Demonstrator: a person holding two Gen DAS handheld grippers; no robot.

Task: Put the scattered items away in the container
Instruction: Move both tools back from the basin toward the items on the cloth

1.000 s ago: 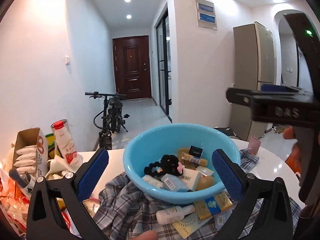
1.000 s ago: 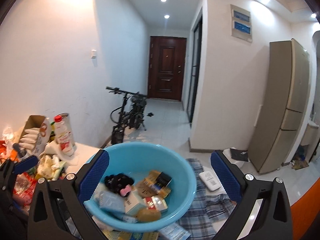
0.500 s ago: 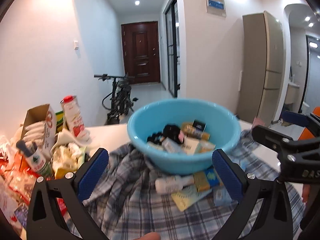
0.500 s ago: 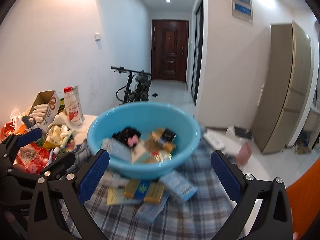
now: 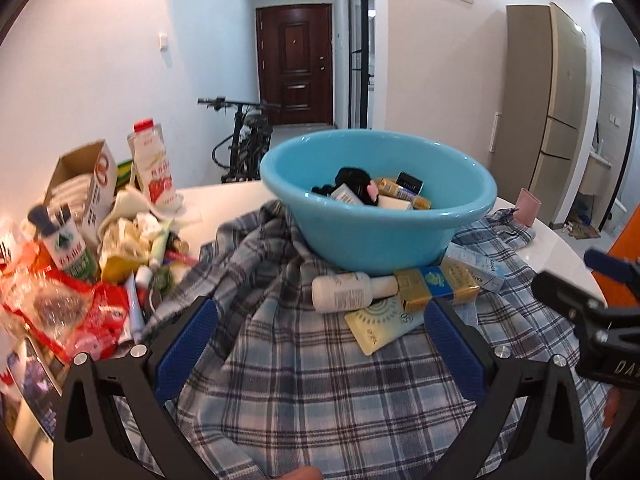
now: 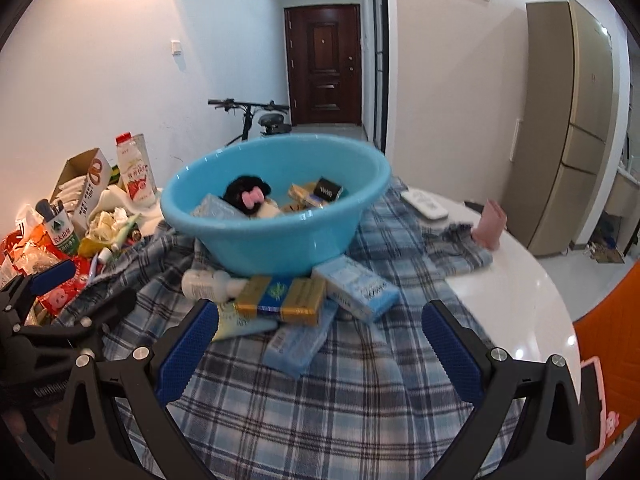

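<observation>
A light blue basin [image 5: 376, 236] [image 6: 276, 240] stands on a plaid cloth [image 5: 320, 392] [image 6: 320, 400] and holds a black hair tie, small boxes and tubes. In front of it lie a white bottle [image 5: 344, 292] [image 6: 200, 282], a gold and blue box [image 5: 436, 286] [image 6: 280, 300], a pale blue box [image 6: 356, 286] and a flat blue packet [image 6: 298, 342]. My left gripper [image 5: 320, 348] is open and empty, short of these items. My right gripper [image 6: 320, 344] is open and empty, just before the packet.
A heap of clutter fills the left of the table: a carton [image 5: 86, 192], a milk bottle [image 5: 154, 172], a green-label bottle [image 5: 66, 244], red wrappers [image 5: 80, 312]. A pink cup [image 6: 490, 226] and a white remote [image 6: 424, 205] lie at the right. The white table edge [image 6: 540, 300] curves right.
Both grippers have pulled back and lowered from above the basin. The items in front of the basin now lie between the open jaws. Nothing was taken hold of.
</observation>
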